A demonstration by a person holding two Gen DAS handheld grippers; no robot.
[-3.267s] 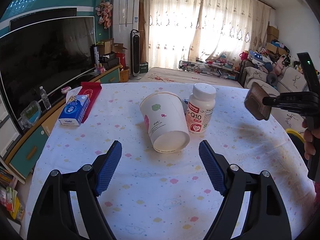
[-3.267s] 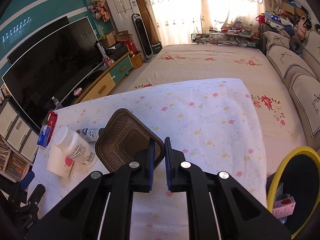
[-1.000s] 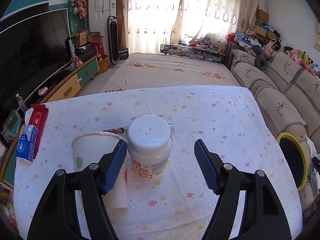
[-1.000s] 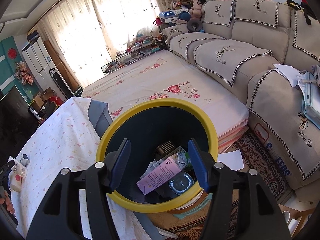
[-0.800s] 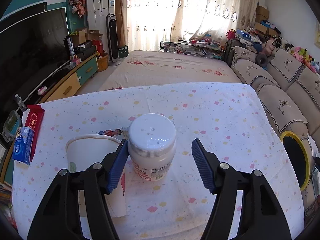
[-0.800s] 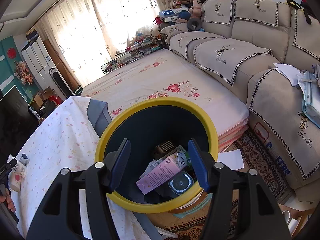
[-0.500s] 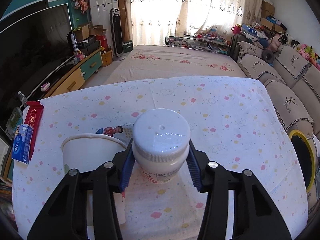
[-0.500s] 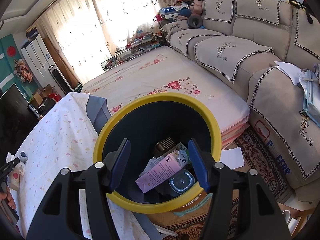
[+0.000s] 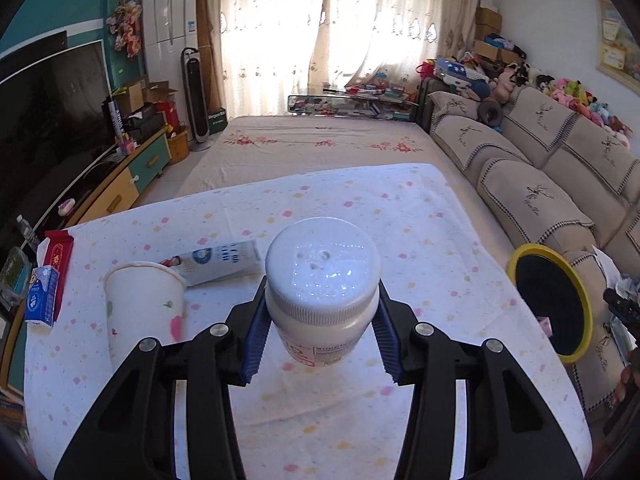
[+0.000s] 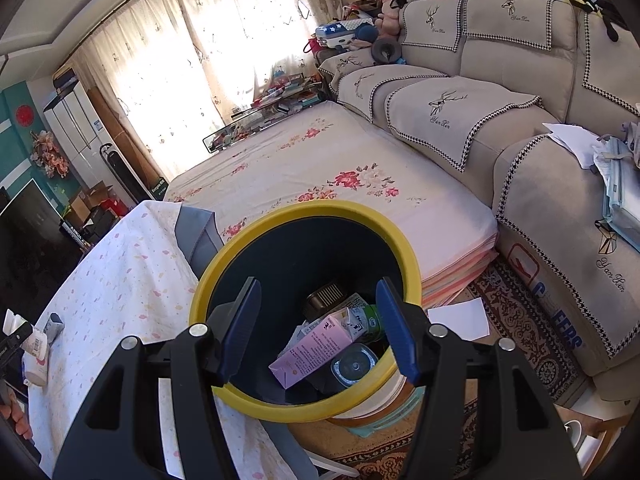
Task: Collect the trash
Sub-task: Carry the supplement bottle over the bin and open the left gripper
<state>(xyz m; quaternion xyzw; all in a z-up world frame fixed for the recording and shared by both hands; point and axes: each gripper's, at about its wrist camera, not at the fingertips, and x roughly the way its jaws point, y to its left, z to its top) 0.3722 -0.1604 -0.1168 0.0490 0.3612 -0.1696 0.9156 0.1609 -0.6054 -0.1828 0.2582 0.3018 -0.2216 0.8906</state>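
My left gripper (image 9: 320, 334) is shut on a white pill bottle (image 9: 322, 280) and holds it a little above the dotted tablecloth (image 9: 420, 240). A white paper cup (image 9: 144, 308) lies on its side to the left, with a small white carton (image 9: 216, 260) behind it. My right gripper (image 10: 320, 332) is open and empty above the yellow-rimmed trash bin (image 10: 408, 256), which holds a pink carton (image 10: 316, 352), a brown tray (image 10: 324, 294) and other trash. The bin also shows in the left wrist view (image 9: 580, 292), past the table's right edge.
A blue tissue pack (image 9: 40, 300) and a red packet (image 9: 58, 252) lie at the table's left edge. A beige sofa (image 10: 500, 120) stands right of the bin. A floral mat (image 10: 320, 168) covers the floor beyond. A TV (image 9: 52, 112) stands at left.
My left gripper closed on the pill bottle and lifted it off the table. My right gripper dropped the brown tray into the bin earlier and stays open above it.
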